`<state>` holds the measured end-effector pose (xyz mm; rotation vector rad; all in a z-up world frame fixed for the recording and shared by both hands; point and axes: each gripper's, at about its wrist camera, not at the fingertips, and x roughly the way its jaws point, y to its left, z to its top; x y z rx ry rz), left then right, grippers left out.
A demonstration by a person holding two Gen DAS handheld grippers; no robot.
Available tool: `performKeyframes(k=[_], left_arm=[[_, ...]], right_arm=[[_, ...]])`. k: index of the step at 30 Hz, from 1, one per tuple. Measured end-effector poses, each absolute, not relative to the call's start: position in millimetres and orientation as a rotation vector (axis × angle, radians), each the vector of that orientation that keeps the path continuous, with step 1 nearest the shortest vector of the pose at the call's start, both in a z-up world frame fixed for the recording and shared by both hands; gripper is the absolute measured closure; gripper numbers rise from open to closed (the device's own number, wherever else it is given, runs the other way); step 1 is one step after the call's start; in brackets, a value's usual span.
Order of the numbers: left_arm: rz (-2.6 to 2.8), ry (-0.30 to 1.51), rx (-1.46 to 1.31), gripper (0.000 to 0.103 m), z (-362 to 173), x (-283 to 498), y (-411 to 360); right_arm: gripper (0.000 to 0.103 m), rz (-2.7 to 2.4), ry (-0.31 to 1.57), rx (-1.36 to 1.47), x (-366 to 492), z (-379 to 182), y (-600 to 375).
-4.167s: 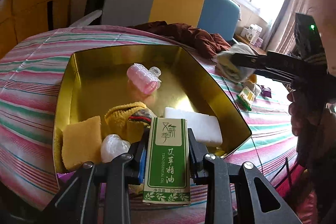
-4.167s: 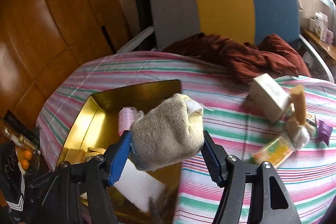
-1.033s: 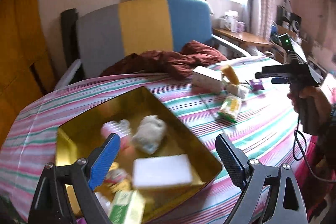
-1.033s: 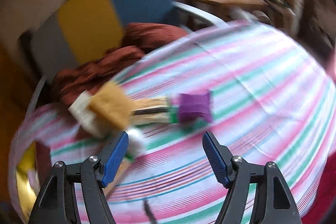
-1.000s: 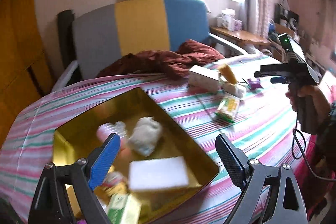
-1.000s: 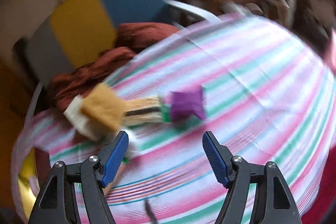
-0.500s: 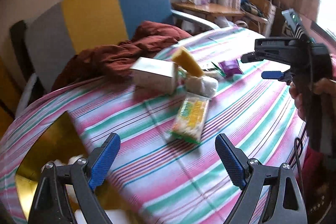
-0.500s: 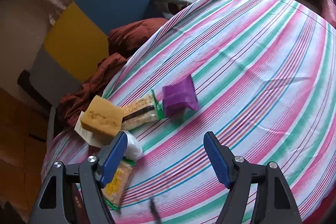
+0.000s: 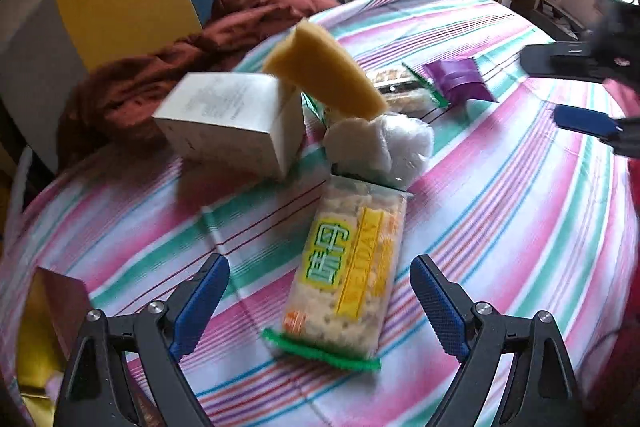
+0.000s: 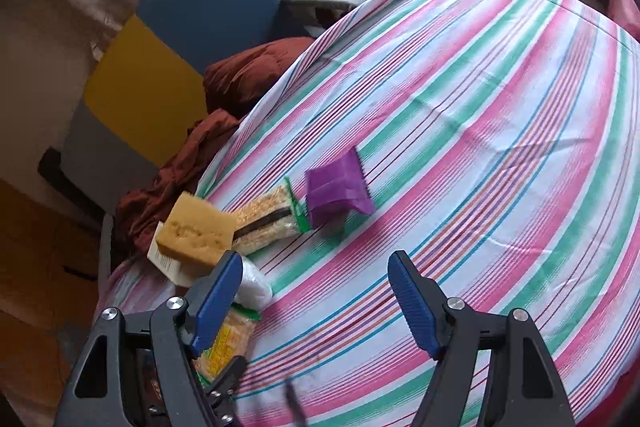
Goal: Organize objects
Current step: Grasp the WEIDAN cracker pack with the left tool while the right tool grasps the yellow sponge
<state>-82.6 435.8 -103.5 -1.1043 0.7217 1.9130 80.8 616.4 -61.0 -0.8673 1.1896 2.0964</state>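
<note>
Hovering in left wrist view: left gripper [image 9: 316, 301] spread wide, empty, pointing down at cracker packet [image 9: 346, 273] on striped cloth [image 9: 500, 227]. Packet lies between fingers, slightly ahead; long axis runs away from fingers, so pads face its long sides. White wad [image 9: 380, 143], sponge [image 9: 324, 67], box [image 9: 232, 123] beyond its far end.

Right wrist view: right gripper [image 10: 314, 301] parted, empty. Purple pouch [image 10: 338, 189] straight ahead, apart from fingers. Cracker packet [image 10: 224, 345] beside left finger. Judgement: left hand nearer packet, right nearer pouch.
</note>
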Motion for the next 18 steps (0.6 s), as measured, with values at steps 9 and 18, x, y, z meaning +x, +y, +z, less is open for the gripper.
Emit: performKeyframes(k=[9, 18], left_arm=[[1.889, 0.654, -1.14, 0.054, -114.0, -83.6, 440.4], [1.899, 0.487, -1.168, 0.055, -96.3, -69.9, 402.4]], right_arm=[[0.027, 2.035, 1.229, -0.846, 88.7, -67.7, 626.8], [0.027, 2.216, 1.11, -0.978, 55.3, -59.7, 599.9]])
